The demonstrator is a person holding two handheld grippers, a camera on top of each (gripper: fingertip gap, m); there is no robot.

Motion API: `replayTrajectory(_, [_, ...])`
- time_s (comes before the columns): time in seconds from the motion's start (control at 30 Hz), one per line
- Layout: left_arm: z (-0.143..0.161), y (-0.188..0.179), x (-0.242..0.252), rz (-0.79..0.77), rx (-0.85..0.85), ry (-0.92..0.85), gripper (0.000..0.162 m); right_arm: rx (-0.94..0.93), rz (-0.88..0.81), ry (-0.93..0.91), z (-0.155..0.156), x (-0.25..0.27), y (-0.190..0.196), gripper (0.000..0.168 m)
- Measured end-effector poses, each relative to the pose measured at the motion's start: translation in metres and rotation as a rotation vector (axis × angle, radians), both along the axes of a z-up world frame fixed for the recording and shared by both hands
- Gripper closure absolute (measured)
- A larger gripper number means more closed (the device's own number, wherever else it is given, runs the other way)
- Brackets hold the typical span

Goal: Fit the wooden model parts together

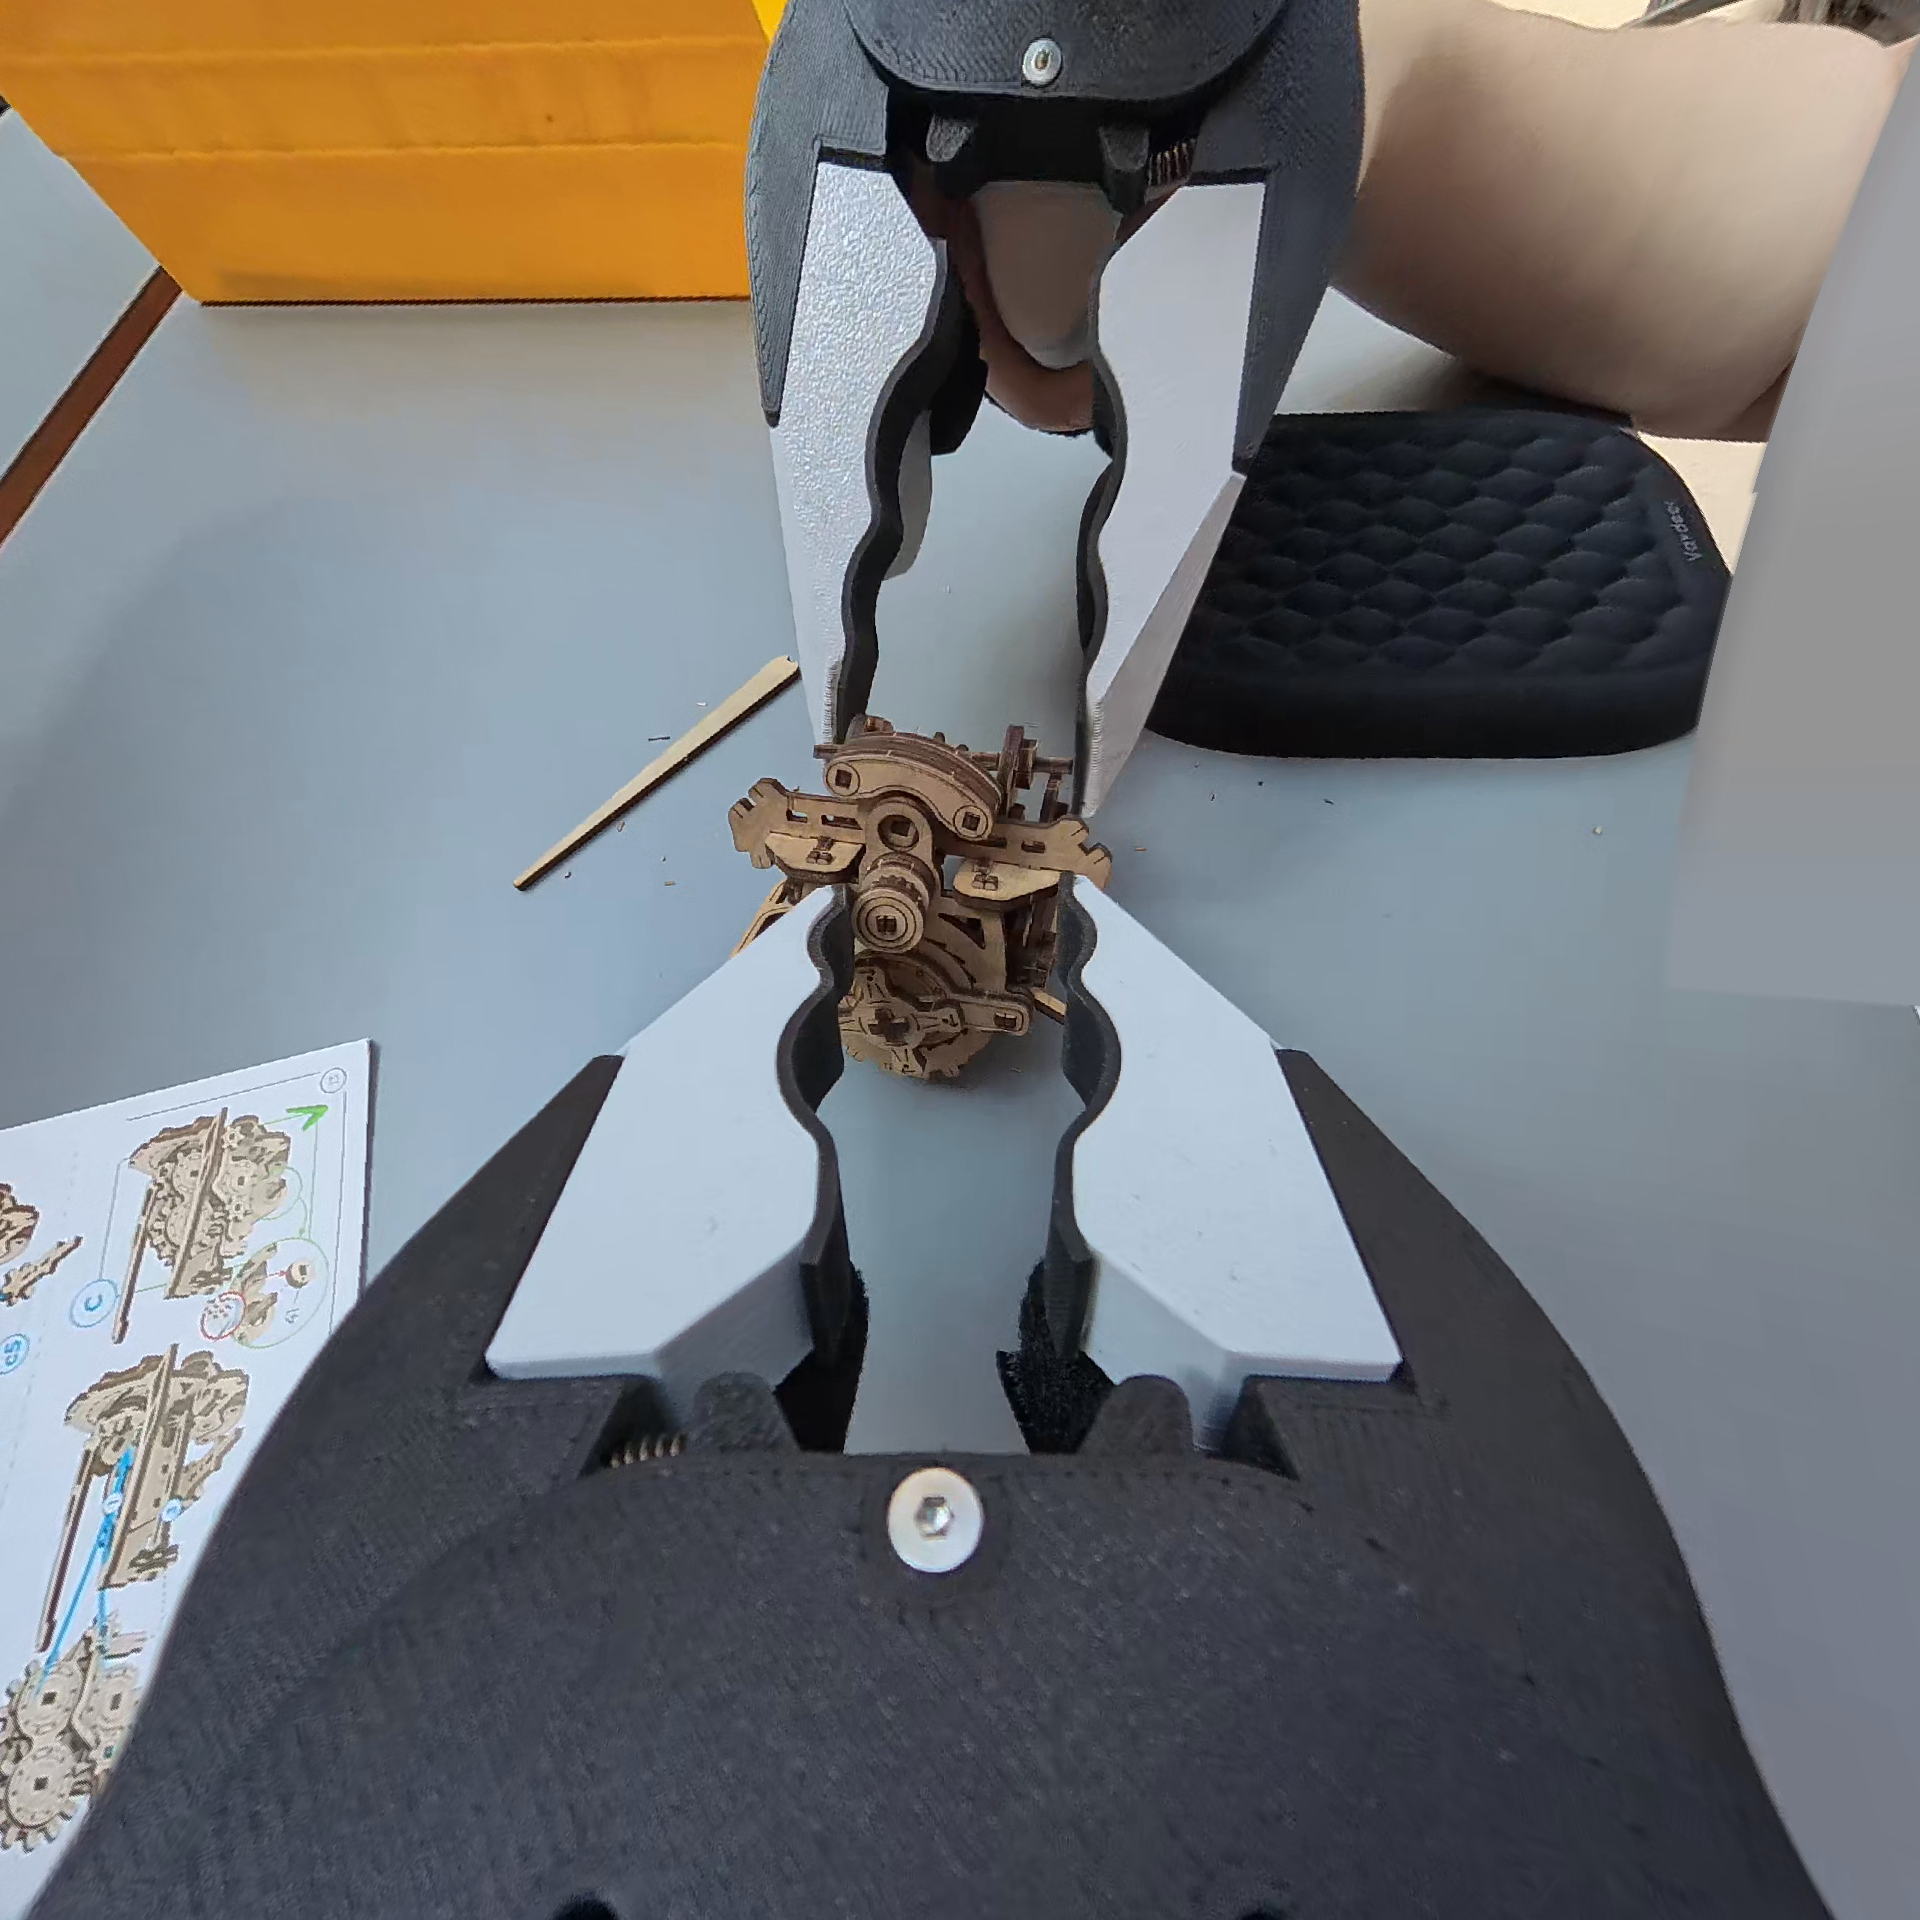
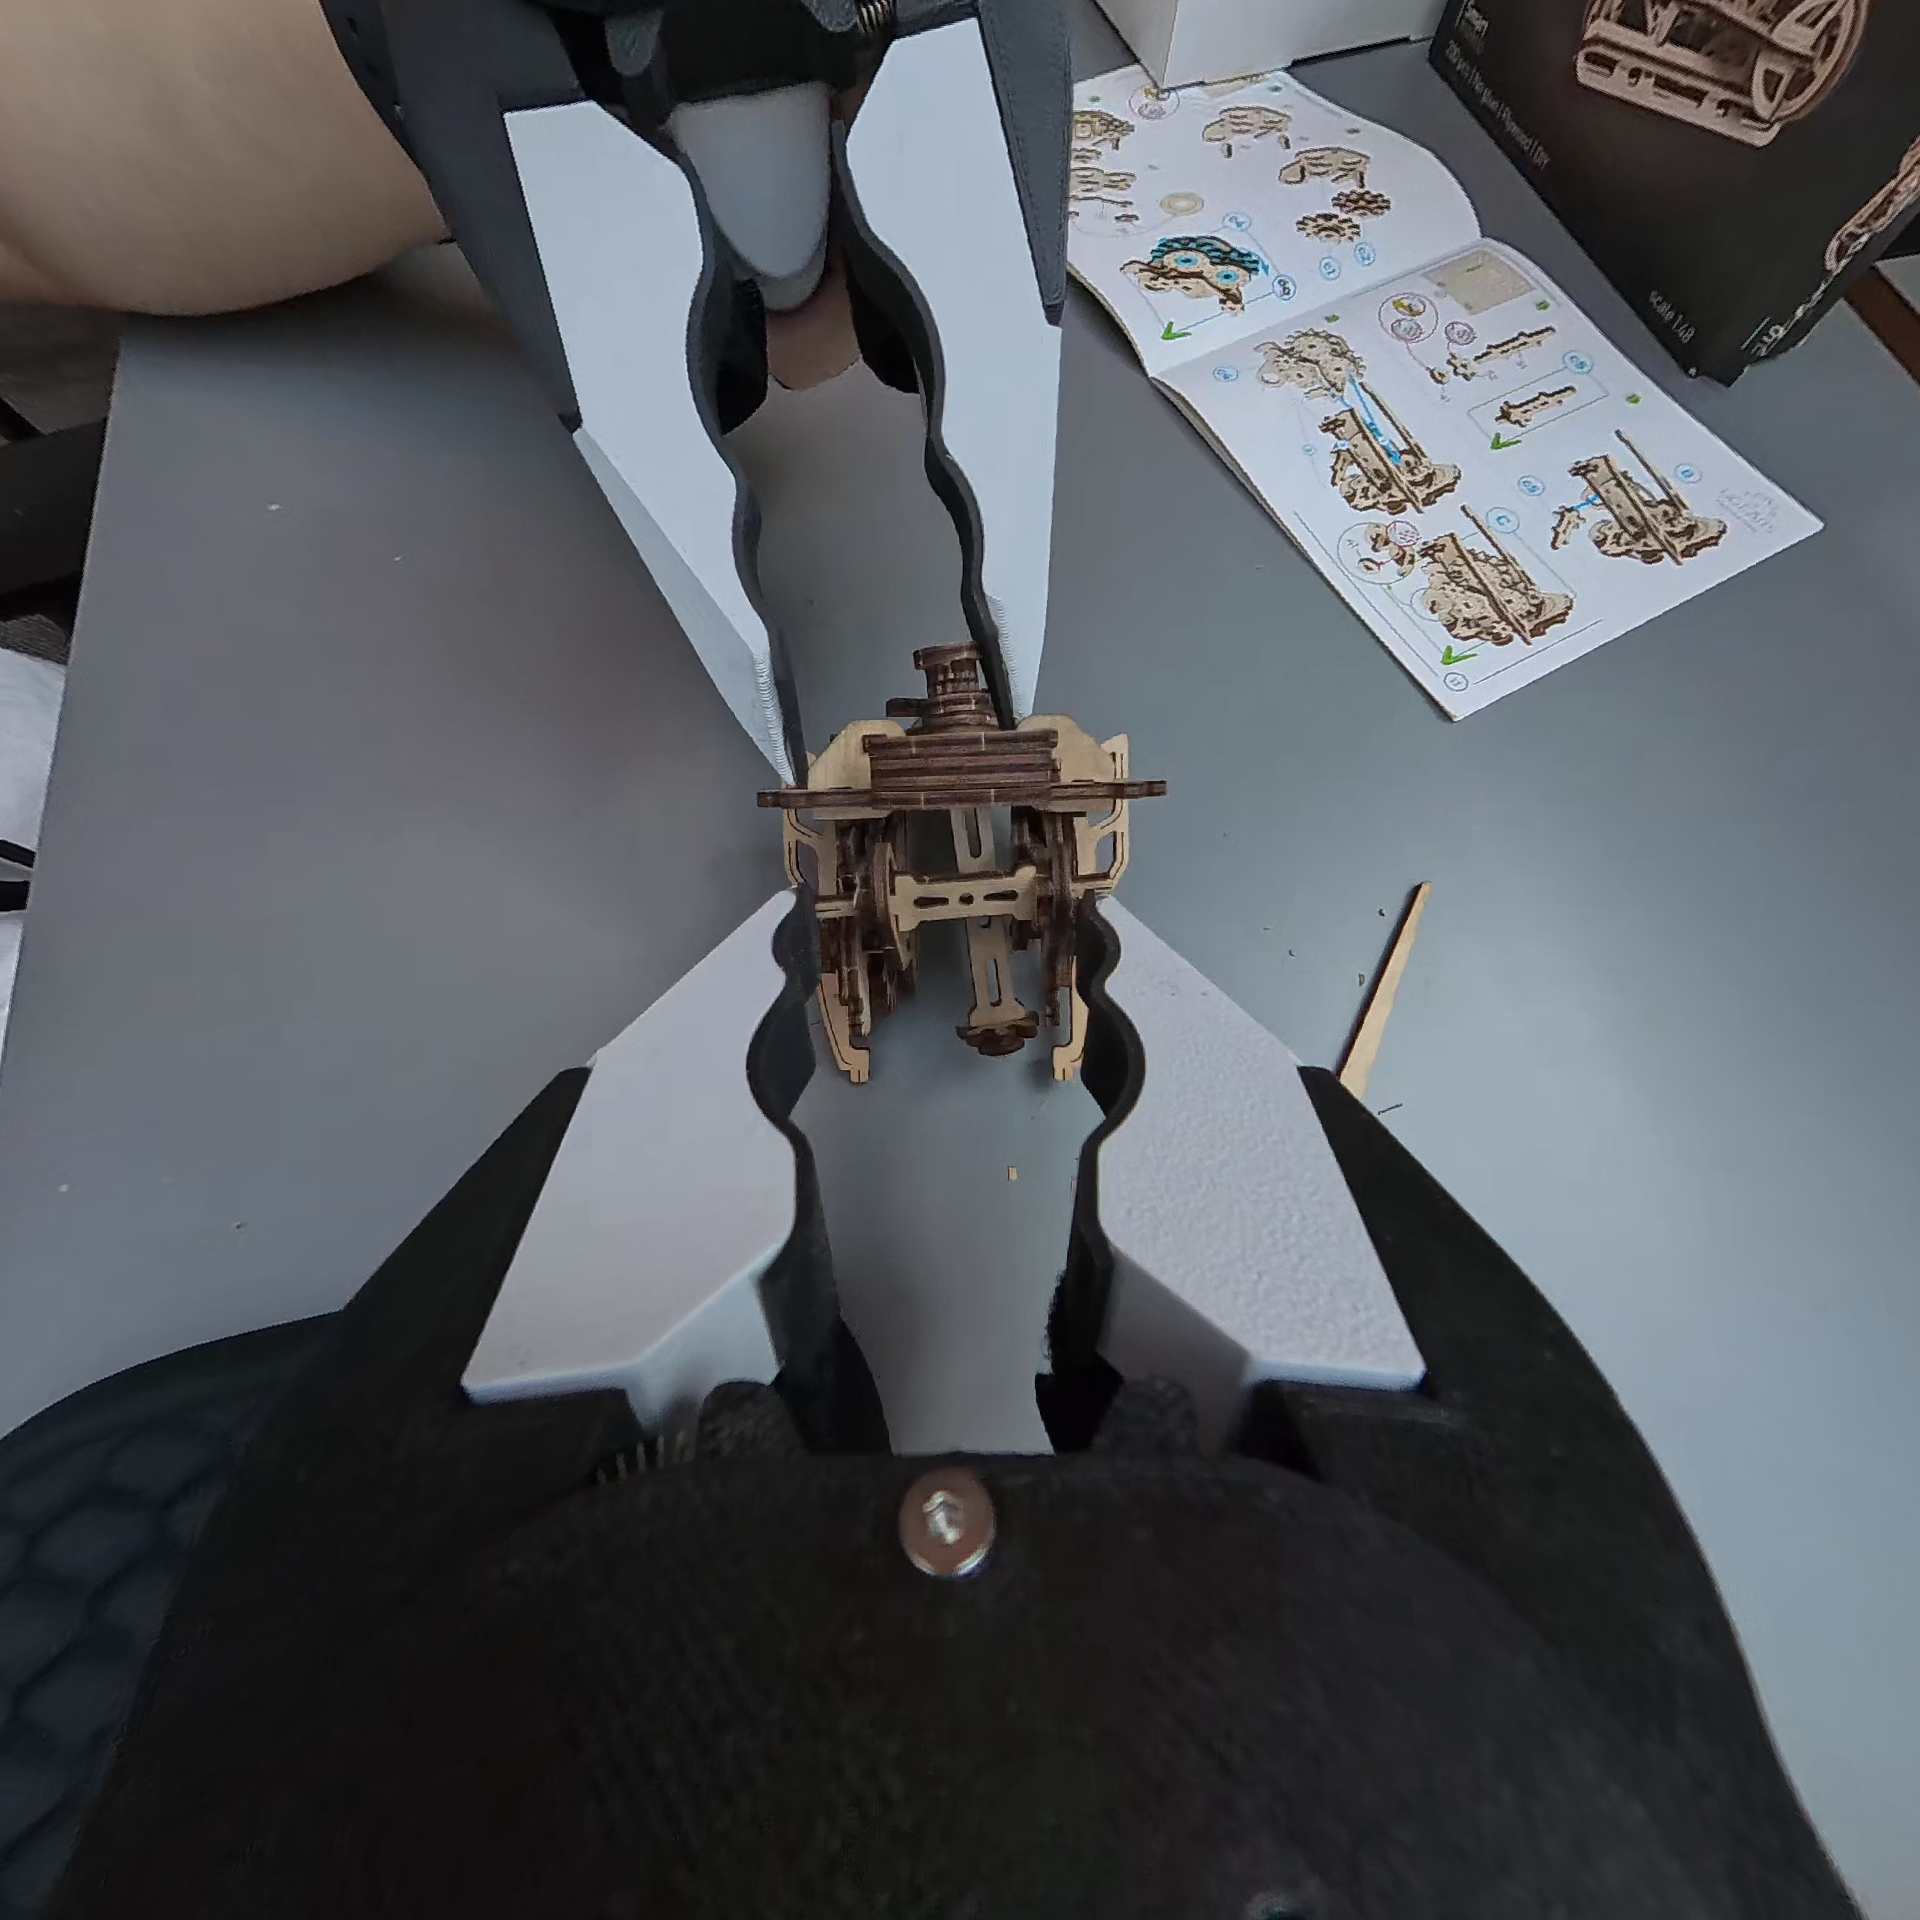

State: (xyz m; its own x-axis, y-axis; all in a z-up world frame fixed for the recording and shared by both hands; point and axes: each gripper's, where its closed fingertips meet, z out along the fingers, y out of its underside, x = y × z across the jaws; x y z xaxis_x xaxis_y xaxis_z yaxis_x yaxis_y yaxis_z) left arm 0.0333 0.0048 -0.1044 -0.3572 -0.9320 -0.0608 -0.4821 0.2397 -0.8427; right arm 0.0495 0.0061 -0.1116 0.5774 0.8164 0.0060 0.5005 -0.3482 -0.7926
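The wooden model [image 1: 920, 894] sits on the bench [image 1: 416, 582] between the two opposed tongs: the left tongs [image 1: 945, 904] grip it from one side, the right tongs [image 1: 961, 748] from the far side. In the left wrist view, a wooden strip [image 1: 655, 774] lies left of the model, an instruction sheet [image 1: 177, 1299] near left, a box [image 1: 384, 145] behind left, and a pad [image 1: 1444, 582] behind right.

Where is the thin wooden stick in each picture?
Left wrist view: the stick lies on the table, left of the wooden model.
Right wrist view: the stick lies right of the model, partly behind the right tool.
Shared landmark: the model, held between both tools.
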Motion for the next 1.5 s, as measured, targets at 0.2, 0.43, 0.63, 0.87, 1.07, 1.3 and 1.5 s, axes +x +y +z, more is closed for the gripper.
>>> replayTrajectory(0.2, [-0.009,0.002,-0.005,-0.010,0.004,0.039,0.126,0.018,0.076,0.115,0.002,-0.003,-0.001,0.124])
replayTrajectory(0.43, [-0.028,0.003,-0.005,-0.008,-0.022,0.082,0.097,-0.005,0.069,0.194,0.001,-0.002,0.004,0.124])
replayTrajectory(0.63, [-0.031,0.006,0.006,0.048,-0.146,0.074,0.072,0.001,0.053,0.251,0.004,0.003,0.008,0.125])
replayTrajectory(0.87, [-0.040,0.011,0.016,0.099,-0.082,0.072,0.066,0.010,0.071,0.285,0.004,0.000,0.009,0.125])
replayTrajectory(1.07, [-0.043,0.013,0.019,0.114,-0.034,0.079,0.075,0.022,0.079,0.286,0.004,-0.001,0.009,0.124])
replayTrajectory(1.3, [-0.029,0.014,0.015,0.114,0.064,0.104,0.075,0.057,0.075,0.117,0.001,0.001,0.003,0.123])
replayTrajectory(1.5, [-0.023,0.008,0.006,0.084,0.159,0.161,0.075,-0.055,0.098,0.118,0.000,-0.002,-0.010,0.120])
